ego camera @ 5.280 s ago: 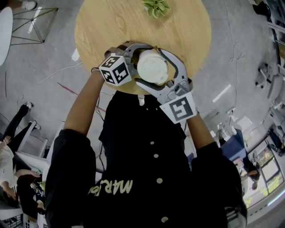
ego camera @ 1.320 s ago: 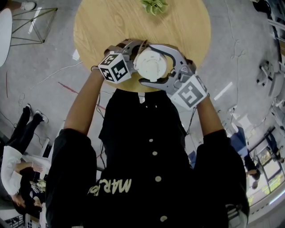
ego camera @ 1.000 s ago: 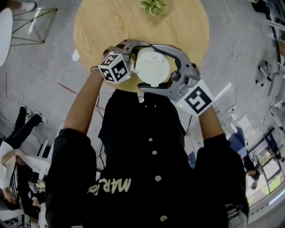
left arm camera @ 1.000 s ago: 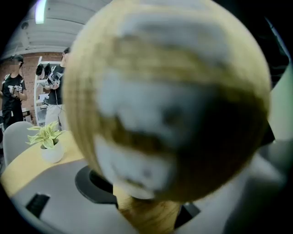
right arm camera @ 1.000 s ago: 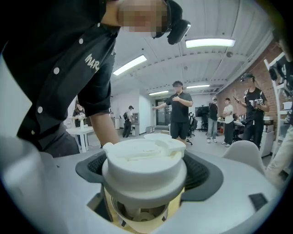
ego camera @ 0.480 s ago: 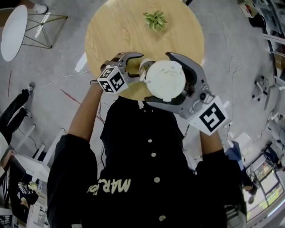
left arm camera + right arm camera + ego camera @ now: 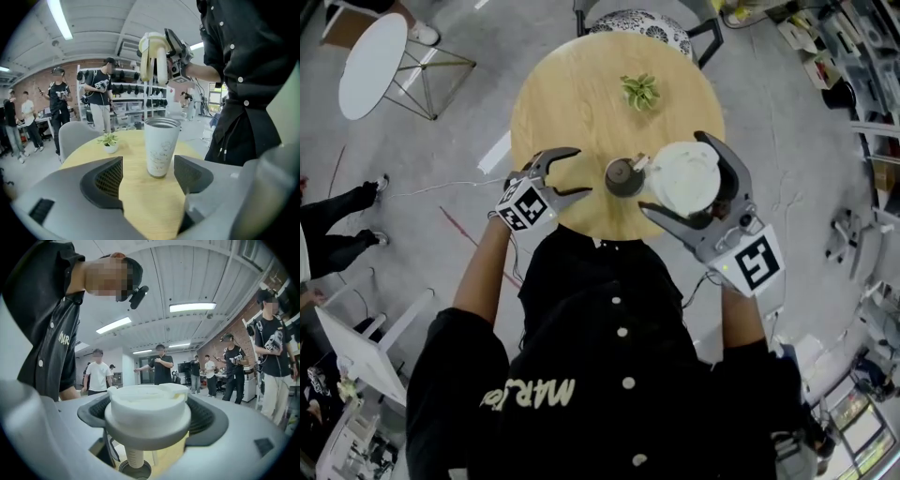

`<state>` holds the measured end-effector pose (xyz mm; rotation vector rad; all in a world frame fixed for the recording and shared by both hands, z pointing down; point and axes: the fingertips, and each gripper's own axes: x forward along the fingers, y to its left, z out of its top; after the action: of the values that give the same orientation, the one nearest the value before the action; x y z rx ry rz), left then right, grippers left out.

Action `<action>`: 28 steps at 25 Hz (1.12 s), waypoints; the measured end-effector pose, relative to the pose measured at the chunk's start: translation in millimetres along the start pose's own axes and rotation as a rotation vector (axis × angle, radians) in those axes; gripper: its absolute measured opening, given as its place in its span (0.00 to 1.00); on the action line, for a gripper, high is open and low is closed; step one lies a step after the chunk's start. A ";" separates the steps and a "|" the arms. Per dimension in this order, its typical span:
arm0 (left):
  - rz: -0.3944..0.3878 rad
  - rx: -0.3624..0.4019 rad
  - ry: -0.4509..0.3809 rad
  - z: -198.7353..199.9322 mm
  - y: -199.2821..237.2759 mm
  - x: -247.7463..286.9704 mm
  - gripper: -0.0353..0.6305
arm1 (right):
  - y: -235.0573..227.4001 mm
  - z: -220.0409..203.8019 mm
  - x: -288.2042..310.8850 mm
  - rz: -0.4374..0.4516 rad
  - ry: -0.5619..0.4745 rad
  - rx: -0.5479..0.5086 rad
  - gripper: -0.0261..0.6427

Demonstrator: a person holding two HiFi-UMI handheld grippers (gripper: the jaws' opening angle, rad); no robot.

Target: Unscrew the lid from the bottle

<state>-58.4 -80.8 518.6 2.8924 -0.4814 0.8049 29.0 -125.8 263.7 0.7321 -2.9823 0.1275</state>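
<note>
A white bottle [image 7: 623,176] stands upright and open-mouthed on the round wooden table [image 7: 572,94]. In the left gripper view the bottle [image 7: 161,146] is ahead of my open left gripper [image 7: 149,176], apart from both pads. In the head view my left gripper [image 7: 578,172] sits just left of it. My right gripper [image 7: 680,178] is shut on the white lid [image 7: 684,173], held in the air to the right of the bottle. The lid [image 7: 147,413] fills the right gripper view, a straw [image 7: 133,456] hanging below it, and the bottle mouth [image 7: 134,469] shows underneath.
A small potted plant [image 7: 639,91] stands at the table's far side. A chair [image 7: 642,21] is behind the table and a white side table [image 7: 370,56] at the upper left. Several people stand around the room. The table's near edge is at my body.
The right gripper has lifted the lid off the bottle and carried it right. The left gripper has let go of the bottle and drawn back to the left.
</note>
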 end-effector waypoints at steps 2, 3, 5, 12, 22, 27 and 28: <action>0.036 -0.005 -0.012 13.7 -3.3 -15.8 0.51 | -4.0 5.8 -6.1 -0.035 -0.001 -0.002 0.76; 0.057 -0.005 -0.022 22.4 -4.4 -24.5 0.46 | -5.7 8.4 -8.8 -0.053 0.000 -0.006 0.76; 0.108 -0.006 -0.049 42.2 -3.3 -41.5 0.38 | -9.2 13.6 -13.5 -0.085 -0.002 -0.017 0.76; 0.297 -0.142 -0.242 118.2 2.2 -94.8 0.09 | -28.7 26.2 -40.5 -0.228 -0.083 -0.023 0.76; 0.621 -0.257 -0.349 206.2 30.3 -177.4 0.06 | -34.5 47.5 -73.6 -0.342 -0.119 -0.057 0.76; 0.822 -0.327 -0.423 224.8 40.9 -227.8 0.06 | -31.9 60.5 -89.6 -0.379 -0.130 -0.058 0.76; 0.847 -0.319 -0.423 229.6 40.5 -232.5 0.06 | -32.6 62.4 -93.5 -0.387 -0.131 -0.061 0.76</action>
<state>-148.3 -96.6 202.3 2.4840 -1.7518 0.1088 124.0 -117.7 195.7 1.3351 -2.8761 -0.0346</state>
